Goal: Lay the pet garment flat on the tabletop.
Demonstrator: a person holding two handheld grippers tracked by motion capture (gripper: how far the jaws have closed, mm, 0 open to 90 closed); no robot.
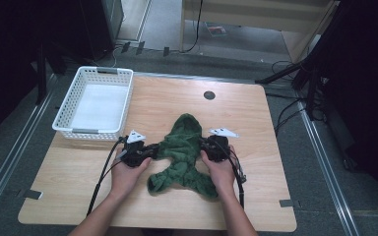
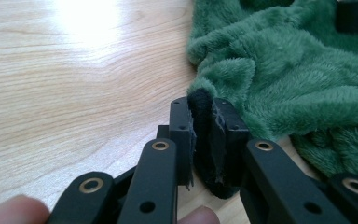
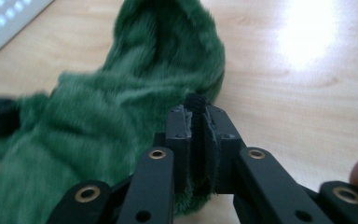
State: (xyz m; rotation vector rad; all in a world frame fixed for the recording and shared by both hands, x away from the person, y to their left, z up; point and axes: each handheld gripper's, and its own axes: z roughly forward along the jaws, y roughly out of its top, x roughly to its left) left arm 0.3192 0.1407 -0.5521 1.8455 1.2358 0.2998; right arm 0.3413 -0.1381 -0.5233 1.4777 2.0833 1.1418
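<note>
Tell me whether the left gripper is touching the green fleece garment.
Touching. In the left gripper view, the left gripper has its jaws closed on a black cuff at the edge of the green fleece garment, pinched between the pads.

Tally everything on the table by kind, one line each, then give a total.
Green fleece garment: 1
White plastic basket: 1
Hand-held tongs: 2, left tongs and right tongs, each shut on a dark cuff of the garment
Total: 4
</note>
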